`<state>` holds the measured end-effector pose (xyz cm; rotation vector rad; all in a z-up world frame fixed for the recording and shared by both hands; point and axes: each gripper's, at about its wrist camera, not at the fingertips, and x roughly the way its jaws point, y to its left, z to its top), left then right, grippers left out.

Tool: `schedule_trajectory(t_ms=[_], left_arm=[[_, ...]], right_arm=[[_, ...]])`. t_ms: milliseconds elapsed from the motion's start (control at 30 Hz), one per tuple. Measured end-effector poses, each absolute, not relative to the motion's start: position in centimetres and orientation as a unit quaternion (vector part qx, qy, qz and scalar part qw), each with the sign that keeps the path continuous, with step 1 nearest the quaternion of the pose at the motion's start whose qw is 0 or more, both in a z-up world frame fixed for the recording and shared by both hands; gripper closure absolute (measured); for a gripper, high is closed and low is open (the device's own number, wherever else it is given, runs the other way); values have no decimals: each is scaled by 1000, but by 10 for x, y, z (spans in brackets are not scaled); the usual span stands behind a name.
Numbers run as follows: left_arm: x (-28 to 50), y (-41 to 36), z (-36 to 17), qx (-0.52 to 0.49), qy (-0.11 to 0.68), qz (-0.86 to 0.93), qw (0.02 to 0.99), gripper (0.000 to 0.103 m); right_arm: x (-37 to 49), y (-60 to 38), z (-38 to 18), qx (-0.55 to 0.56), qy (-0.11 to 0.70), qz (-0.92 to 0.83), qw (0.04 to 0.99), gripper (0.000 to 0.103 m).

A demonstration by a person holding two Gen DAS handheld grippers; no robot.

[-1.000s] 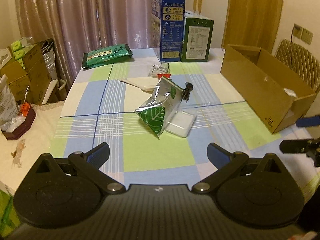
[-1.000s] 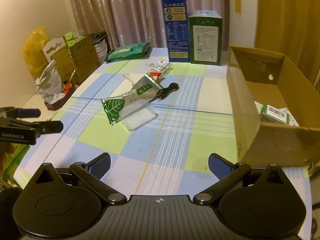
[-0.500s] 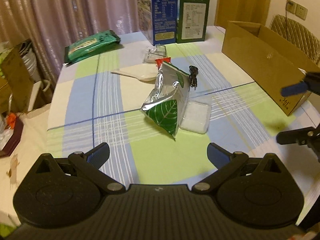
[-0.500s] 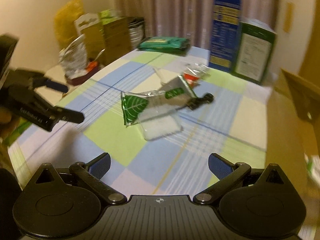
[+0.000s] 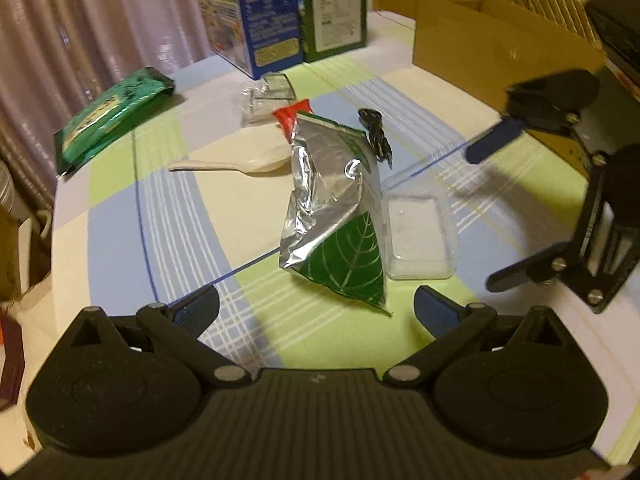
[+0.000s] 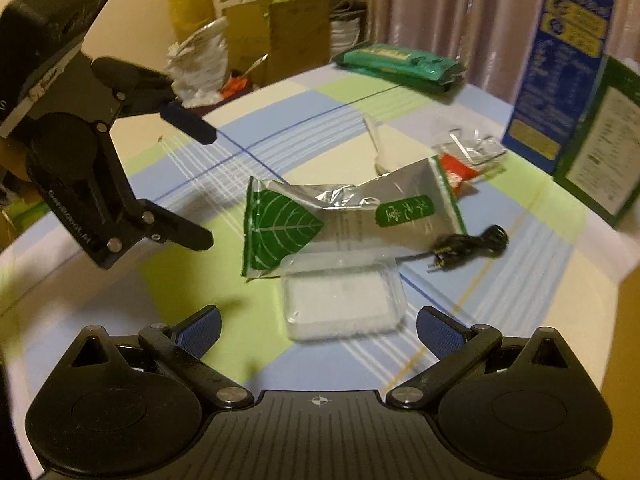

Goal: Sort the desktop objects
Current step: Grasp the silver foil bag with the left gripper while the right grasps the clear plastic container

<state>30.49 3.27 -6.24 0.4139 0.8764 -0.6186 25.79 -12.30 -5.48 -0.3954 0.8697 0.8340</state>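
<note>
Left wrist view: the left tongs [image 5: 316, 306] stand wide and empty; the foil pouch [image 5: 340, 216] lies mid-tabletop [image 5: 168, 208], leaning on the clear plastic tray [image 5: 418, 236].
Right wrist view: the right tongs [image 6: 318, 322] stand wide, empty, just before the tray.
Handling: the pouch looks light, crinkly, slippery — probably best pinched at its flat sealed edge.
</note>
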Motion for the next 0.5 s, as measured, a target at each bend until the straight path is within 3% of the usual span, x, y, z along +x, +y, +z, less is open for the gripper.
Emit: schedule_trajectory(t_ms=[433, 500], left_arm=[[328, 30, -77, 206, 422, -319, 823, 1], [332, 27, -78, 203, 423, -323, 822, 1]], right_arm=[[304, -94, -93, -220, 435, 420, 766, 3], [309, -94, -95, -209, 442, 421, 764, 16]])
